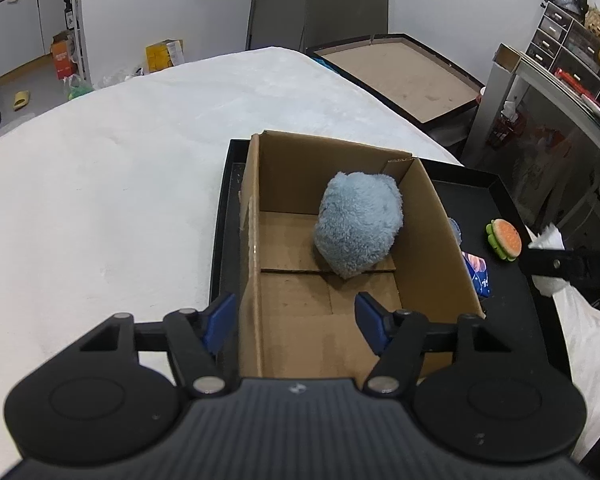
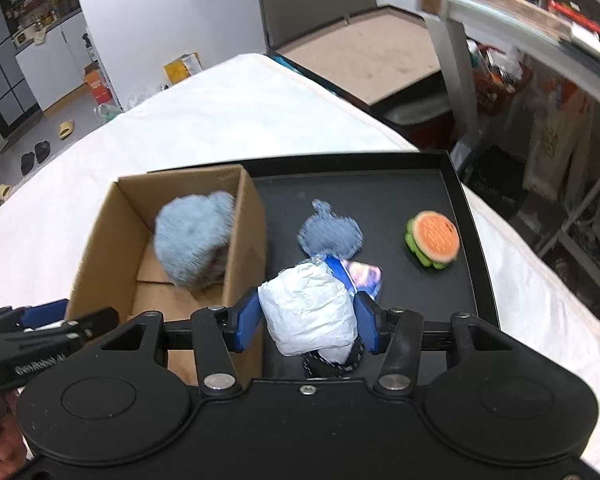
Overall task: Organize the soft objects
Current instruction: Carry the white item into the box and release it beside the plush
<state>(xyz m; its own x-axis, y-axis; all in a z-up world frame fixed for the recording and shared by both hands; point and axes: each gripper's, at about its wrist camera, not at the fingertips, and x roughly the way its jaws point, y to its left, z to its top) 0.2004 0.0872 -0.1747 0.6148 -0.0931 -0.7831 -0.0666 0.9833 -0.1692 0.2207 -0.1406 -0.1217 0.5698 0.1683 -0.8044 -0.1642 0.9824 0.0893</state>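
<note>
Inside the cardboard box (image 1: 300, 240), which sits at the left of a black tray (image 2: 440, 184) on a white-covered bench (image 1: 100, 200), a fluffy light-blue plush (image 1: 358, 226) rests against the right wall. Over the box's near end the left hand-held gripper (image 1: 296, 322) hangs wide open and empty, while the right hand-held gripper (image 2: 308, 316) is closed on a crumpled white bundle (image 2: 310, 312), probably a wrapped soft item. Beyond it lie a dark-blue knitted piece (image 2: 330, 234), a blue printed packet (image 2: 364, 276) and a burger toy (image 2: 434, 238).
</note>
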